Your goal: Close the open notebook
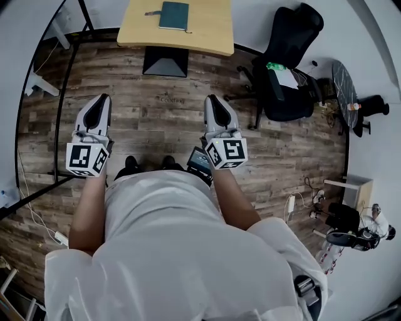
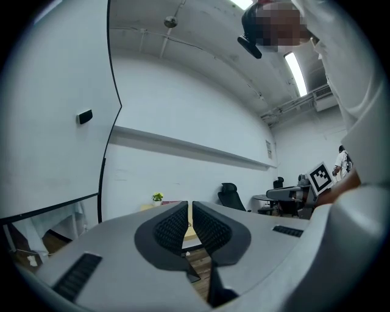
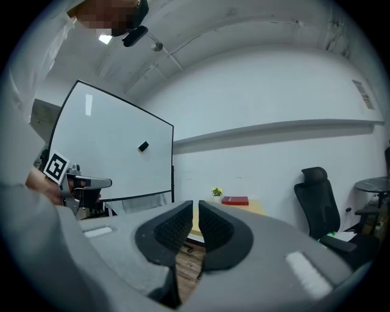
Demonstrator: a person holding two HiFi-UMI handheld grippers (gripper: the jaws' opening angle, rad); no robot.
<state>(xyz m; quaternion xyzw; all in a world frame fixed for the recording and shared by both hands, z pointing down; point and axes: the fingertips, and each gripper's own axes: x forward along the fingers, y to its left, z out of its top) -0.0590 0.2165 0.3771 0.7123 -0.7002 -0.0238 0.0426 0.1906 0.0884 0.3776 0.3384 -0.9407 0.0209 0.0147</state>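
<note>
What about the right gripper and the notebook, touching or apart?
Apart. Head view shows floor between the right gripper and the notebook on the table.

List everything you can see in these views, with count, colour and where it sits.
desk: one, light wood, straight ahead
notebook: one, dark teal, on the desk
book: one, red, at the desk's far edge
potted plant: one, green, beside the book
office chair: one, black, right of the desk
whiteboard: one, white, left of the desk
floor: brown wood planks
left gripper: one, grey, jaws together, empty
right gripper: one, grey, jaws together, empty
</note>
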